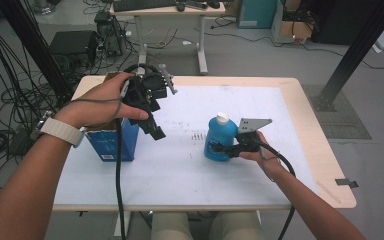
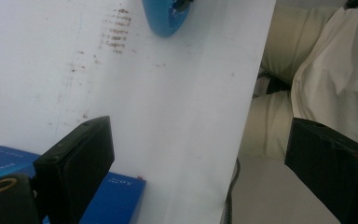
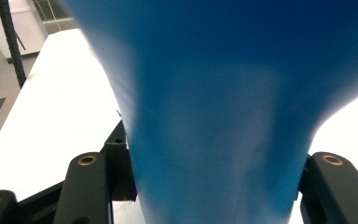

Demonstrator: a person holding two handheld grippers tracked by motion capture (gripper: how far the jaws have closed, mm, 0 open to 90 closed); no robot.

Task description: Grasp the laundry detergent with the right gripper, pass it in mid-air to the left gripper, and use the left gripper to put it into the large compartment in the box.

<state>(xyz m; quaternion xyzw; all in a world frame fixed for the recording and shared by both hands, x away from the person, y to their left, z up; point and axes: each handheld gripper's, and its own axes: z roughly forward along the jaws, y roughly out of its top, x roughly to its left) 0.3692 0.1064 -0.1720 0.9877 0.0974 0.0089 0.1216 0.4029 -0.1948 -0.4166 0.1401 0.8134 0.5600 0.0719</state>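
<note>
Half the blue bottle (image 1: 218, 141) is hidden in the right gripper view, it's so close it's just a blurry blue mass w/ top and bottom cut off. Left gripper view catches just its base up top. From the high view it stands upright on the white table (image 1: 180, 170), right of center, white cap (image 1: 222, 118) on. Right gripper (image 1: 219, 148) is clamped on its lower body from the right side, jaws pressed against both flanks. Left gripper (image 1: 155, 131) hangs above the blue box (image 1: 111, 145) at the table's left, jaws spread wide, nothing btw them, well apart from the bottle.
</note>
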